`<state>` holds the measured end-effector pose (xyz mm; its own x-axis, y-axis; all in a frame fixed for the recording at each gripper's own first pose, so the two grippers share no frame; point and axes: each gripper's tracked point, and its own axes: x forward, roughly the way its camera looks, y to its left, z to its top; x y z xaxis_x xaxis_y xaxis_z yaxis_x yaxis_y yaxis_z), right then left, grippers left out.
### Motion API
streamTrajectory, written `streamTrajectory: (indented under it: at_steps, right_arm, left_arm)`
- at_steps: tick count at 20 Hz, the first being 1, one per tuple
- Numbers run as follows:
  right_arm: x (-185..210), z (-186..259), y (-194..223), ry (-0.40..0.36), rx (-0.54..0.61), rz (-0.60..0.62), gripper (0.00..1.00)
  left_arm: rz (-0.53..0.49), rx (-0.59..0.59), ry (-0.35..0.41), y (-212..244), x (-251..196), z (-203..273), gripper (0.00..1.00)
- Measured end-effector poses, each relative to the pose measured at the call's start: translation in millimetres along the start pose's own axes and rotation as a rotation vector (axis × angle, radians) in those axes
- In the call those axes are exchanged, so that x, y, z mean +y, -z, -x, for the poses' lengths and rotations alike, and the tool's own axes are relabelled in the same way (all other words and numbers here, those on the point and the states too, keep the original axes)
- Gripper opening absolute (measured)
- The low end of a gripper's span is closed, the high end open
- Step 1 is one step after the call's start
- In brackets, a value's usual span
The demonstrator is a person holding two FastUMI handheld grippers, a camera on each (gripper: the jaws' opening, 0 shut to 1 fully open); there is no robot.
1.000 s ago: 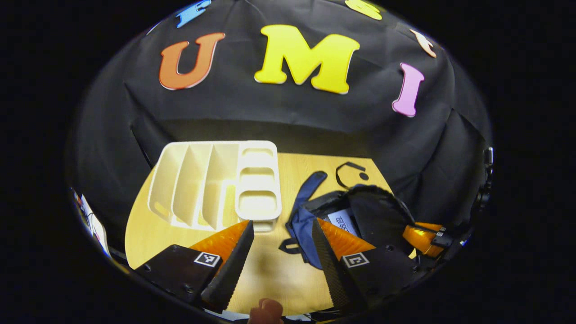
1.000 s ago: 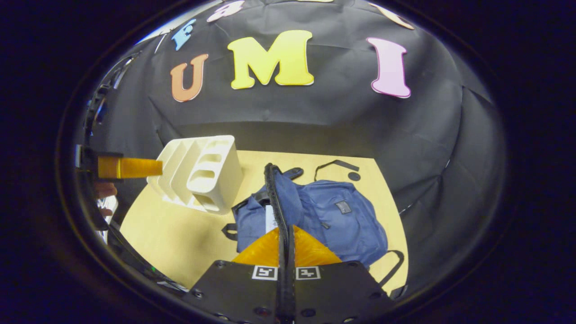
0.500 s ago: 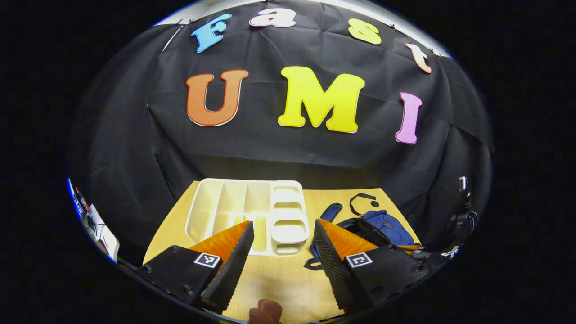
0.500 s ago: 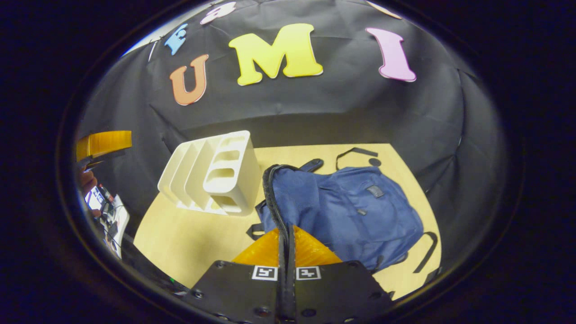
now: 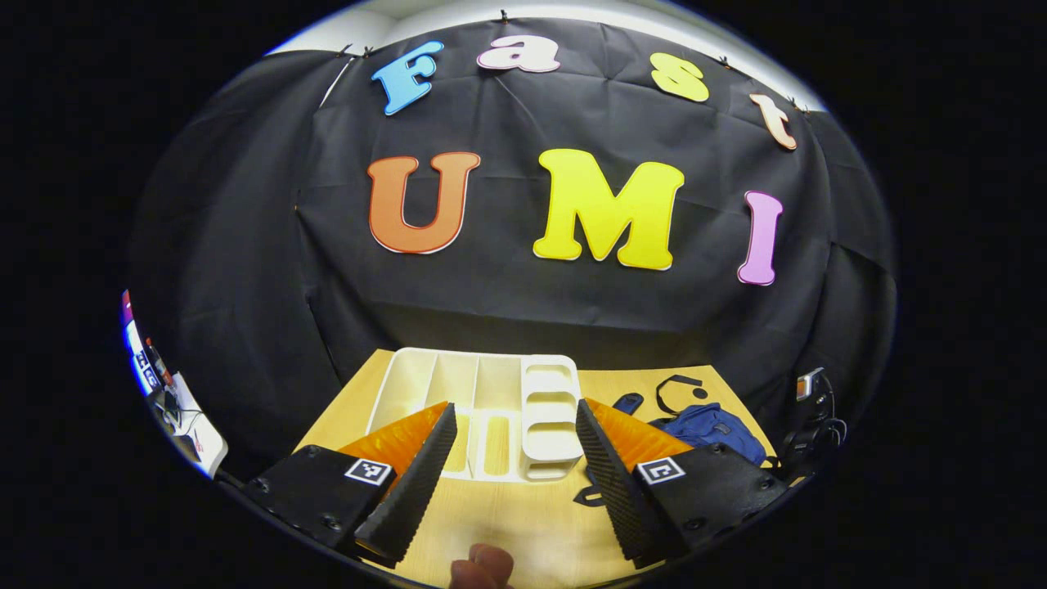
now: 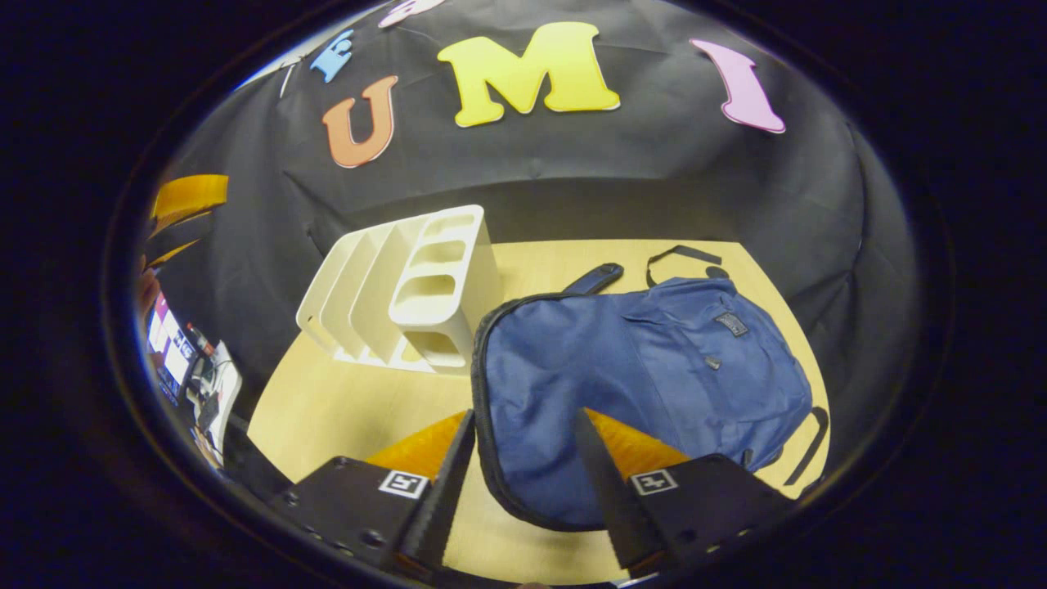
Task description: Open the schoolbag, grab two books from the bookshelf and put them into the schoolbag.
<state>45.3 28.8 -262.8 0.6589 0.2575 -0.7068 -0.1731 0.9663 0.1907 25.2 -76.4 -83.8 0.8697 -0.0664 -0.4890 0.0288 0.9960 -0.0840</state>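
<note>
Both my grippers — left gripper (image 5: 509, 458), right gripper (image 6: 523, 470) — gape empty; soft schoolbag (image 6: 646, 384) flops, best pinched by its rim.

From the left gripper view my tongs' fingers (image 5: 609, 466) cover much of the schoolbag (image 5: 710, 424). I can't see inside the schoolbag, and the bookshelf (image 6: 401, 294) slots are too shadowed to judge.

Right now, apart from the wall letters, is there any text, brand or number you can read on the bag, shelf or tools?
Patch on the schoolbag: too small to read.
Square markers on the left tool and right tool: coded patterns, no words.
Bookshelf: no text visible.
</note>
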Motion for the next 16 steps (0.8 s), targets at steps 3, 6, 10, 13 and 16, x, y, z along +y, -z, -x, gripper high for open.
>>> streamTrajectory:
  at_steps: [3,6,10,13,16]
  right_arm:
    - [-3.5,7.9,-11.5,0.015,-0.049,-0.006,0.84]
    - [1.1,30.7,-40.3,0.03,-0.17,0.02,0.97]
    - [8.5,77.3,-104.6,0.093,-0.378,0.055,0.96]
    - [10.7,121.8,-164.9,0.153,-0.573,0.092,0.96]
    - [18.6,163.8,-206.6,0.202,-0.752,0.111,0.93]
  left_arm:
    - [0.003,0.002,0.009,-0.2,-1.1,-5.1,0.93]
    - [0.001,-0.006,0.022,-5.5,-3.6,-8.3,0.93]
    - [-0.001,-0.092,0.051,-41.9,-8.7,1.5,0.93]
    - [-0.021,-0.185,0.077,-81.1,-11.2,5.9,0.94]
    - [-0.076,-0.29,0.094,-117.3,-16.1,17.6,0.94]
